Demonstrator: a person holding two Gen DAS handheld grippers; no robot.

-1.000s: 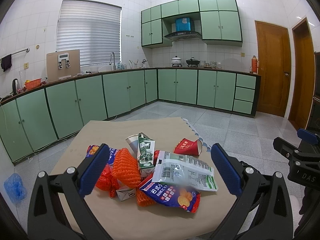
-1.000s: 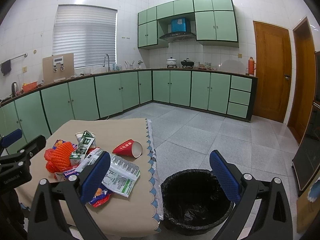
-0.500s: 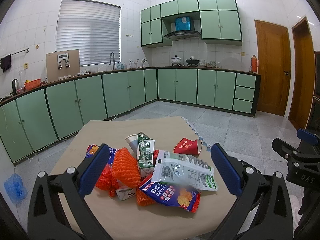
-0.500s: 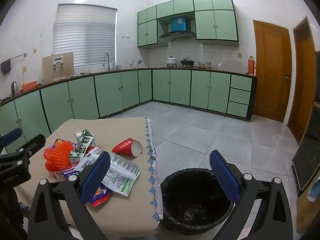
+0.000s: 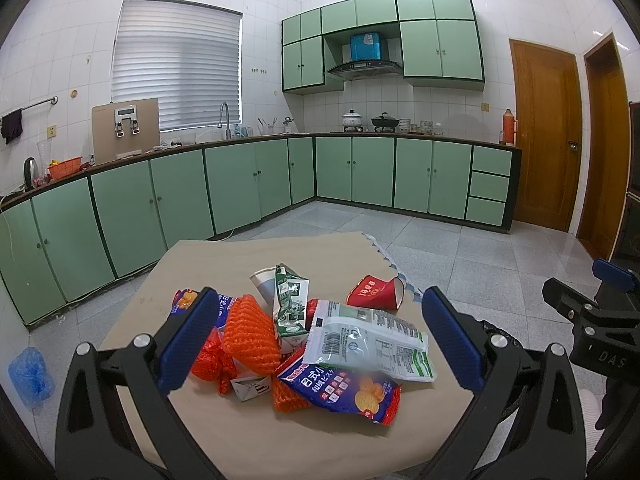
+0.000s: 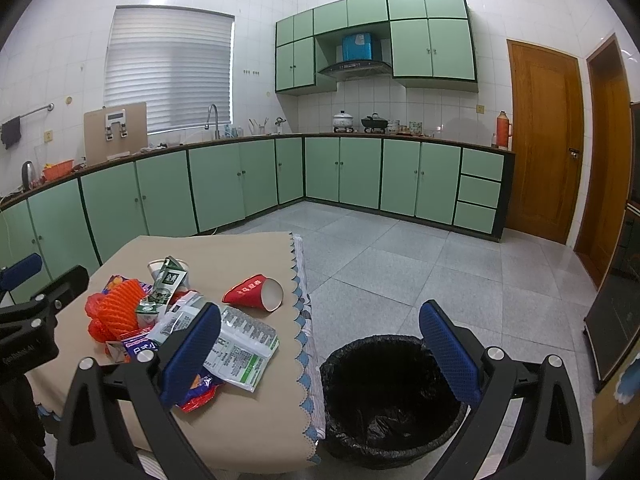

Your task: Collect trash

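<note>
- Left wrist view: the left hand-held gripper hangs wide open and empty over the trash pile on the table. The glossy white pouch and the soft orange netting overlap, so 1 pinch could drag neighbours off.
- Right wrist view: the right hand-held gripper is also spread, empty, above the black-lined bin. The red paper cup, a cone on its side near the table edge, could roll off.

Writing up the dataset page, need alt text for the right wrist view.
Open right gripper hovers empty above a black-lined trash bin beside a table. On it lie snack wrappers, orange netting and a tipped red paper cup.
</note>
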